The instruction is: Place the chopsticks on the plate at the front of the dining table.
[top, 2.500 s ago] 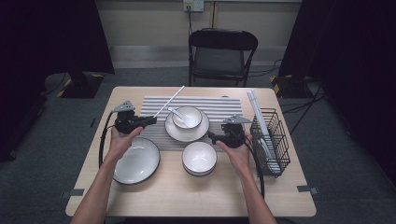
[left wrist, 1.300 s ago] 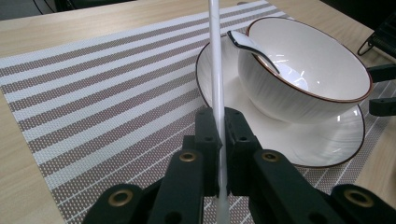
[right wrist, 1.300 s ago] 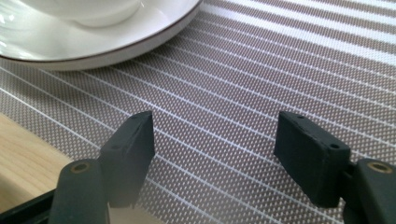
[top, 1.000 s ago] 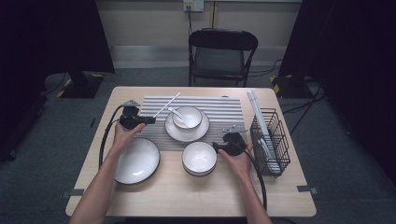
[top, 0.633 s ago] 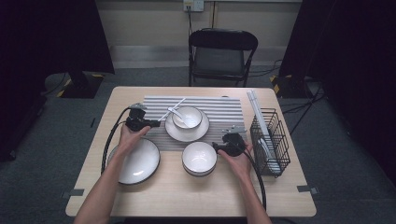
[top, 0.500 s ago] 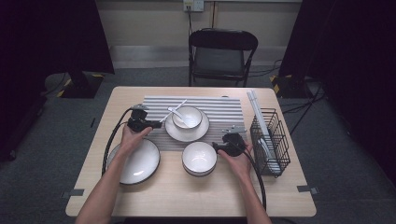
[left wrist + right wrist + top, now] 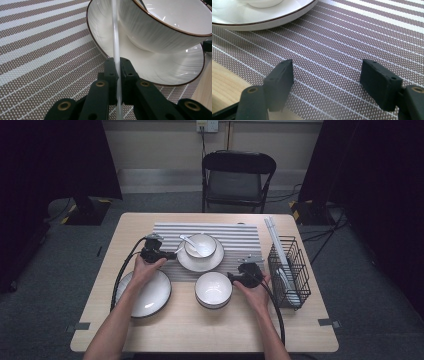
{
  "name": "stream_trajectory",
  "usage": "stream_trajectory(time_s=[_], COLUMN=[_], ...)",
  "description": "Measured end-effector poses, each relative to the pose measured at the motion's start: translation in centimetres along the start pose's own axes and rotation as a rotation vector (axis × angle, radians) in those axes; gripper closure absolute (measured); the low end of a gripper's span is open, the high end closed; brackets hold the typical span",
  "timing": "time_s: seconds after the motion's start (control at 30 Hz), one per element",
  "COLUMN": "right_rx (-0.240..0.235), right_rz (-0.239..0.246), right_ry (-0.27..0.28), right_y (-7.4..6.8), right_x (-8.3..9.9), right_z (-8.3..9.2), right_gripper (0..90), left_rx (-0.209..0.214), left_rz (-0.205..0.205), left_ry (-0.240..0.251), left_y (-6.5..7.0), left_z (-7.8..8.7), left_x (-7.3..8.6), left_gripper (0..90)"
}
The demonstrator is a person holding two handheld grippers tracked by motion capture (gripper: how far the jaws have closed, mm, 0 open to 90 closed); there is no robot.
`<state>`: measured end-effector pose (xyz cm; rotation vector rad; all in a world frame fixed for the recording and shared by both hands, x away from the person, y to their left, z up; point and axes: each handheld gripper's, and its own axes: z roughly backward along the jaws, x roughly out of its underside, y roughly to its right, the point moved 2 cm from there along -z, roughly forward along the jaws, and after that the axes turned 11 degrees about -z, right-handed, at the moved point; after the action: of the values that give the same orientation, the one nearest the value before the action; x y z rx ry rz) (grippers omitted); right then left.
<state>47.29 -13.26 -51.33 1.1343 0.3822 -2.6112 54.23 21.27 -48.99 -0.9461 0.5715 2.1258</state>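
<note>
My left gripper [image 7: 117, 72] [image 7: 167, 255] is shut on a thin white stick [image 7: 115, 37], probably a chopstick, whose far end reaches over the rim of a white plate [image 7: 175, 67] and along a white bowl [image 7: 160, 27] standing on it. From above, that bowl [image 7: 201, 245] holds a white spoon [image 7: 191, 240] and sits on its plate [image 7: 200, 263] on the striped mat [image 7: 240, 235]. My right gripper [image 7: 327, 85] [image 7: 236, 278] is open, empty, and low over the mat beside a second bowl [image 7: 213, 289].
A dark-rimmed white plate [image 7: 145, 293] lies at the front left under the left hand. A black wire rack [image 7: 291, 275] with white sticks stands at the right edge. A folding chair [image 7: 237, 175] stands beyond the table.
The left gripper has carried the white stick rightward and lower, up to the bowl on its plate. The right gripper drew back slightly early on and has stayed still since.
</note>
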Motion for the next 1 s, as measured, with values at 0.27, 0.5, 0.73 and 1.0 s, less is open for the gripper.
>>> stream_trajectory(time_s=[0.27, 0.5, 0.73, 1.0], right_rx=[-0.001, 0.000, 0.001, 0.000], right_rz=[0.001, 0.001, -0.001, 0.001], right_ry=[0.000, 0.000, 0.000, 0.000], right_y=[0.0, 0.0, 0.0, 0.0], right_x=[0.0, 0.0, 0.0, 0.0], right_z=[0.0, 0.0, 0.0, 0.0], right_gripper=[26.7, 26.6, 26.7, 26.6], left_rx=[0.002, 0.008, 0.013, 0.004], left_rz=[-0.002, 0.001, -0.028, -0.031], left_ry=[-0.003, 0.016, 0.028, 0.075], left_y=[-0.1, -0.2, 0.1, 0.3], left_z=[0.1, 0.6, 1.8, 3.5], left_x=[0.1, 0.0, -0.2, 1.0], left_gripper=[83.6, 74.7, 66.5, 70.3])
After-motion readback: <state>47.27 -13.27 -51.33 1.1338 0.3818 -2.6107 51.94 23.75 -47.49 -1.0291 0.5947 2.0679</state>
